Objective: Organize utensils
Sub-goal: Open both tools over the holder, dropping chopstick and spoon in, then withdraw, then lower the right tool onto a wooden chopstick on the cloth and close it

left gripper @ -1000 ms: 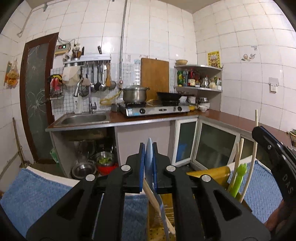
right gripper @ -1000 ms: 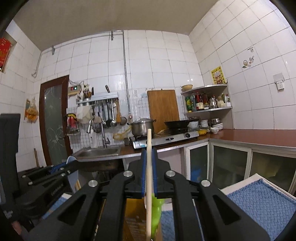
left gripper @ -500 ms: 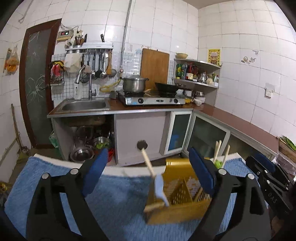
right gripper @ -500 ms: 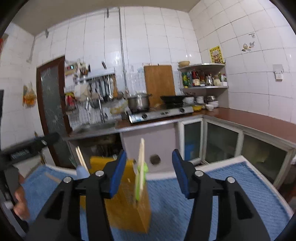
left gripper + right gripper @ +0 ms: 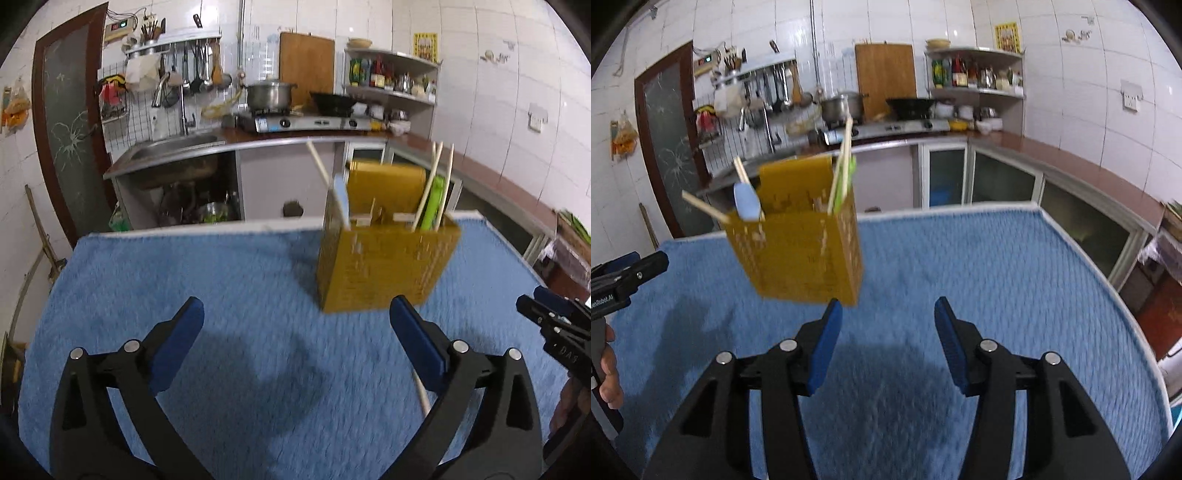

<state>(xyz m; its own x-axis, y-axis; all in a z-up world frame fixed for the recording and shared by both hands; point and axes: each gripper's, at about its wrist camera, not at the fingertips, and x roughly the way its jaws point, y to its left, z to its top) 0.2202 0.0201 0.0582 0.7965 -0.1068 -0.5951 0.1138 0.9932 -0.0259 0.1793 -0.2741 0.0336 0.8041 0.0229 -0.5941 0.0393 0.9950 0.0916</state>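
Both grippers hang wide apart with nothing between their blue pads: the left gripper point(image 5: 295, 343) sits over the near half of the blue towel point(image 5: 229, 295), and the right gripper point(image 5: 888, 336) does the same from its own side. The yellow utensil holder point(image 5: 384, 266) stands upright on the towel at about one o'clock from the left gripper and eleven o'clock from the right, near the towel's far edge. Standing in it are a blue spatula point(image 5: 748, 203) with a pale wooden handle in one end compartment, and a green utensil point(image 5: 433, 203) with several chopsticks point(image 5: 445, 184) in the other end. One more pale stick point(image 5: 421, 393) lies on the towel at four o'clock, just beside the left gripper's right finger and partly hidden by it. Open towel spreads from eight to ten o'clock of the holder, and again out to the white-trimmed right edge point(image 5: 1089, 258). Beyond that far edge, the kitchen counter point(image 5: 258, 142) is well apart.
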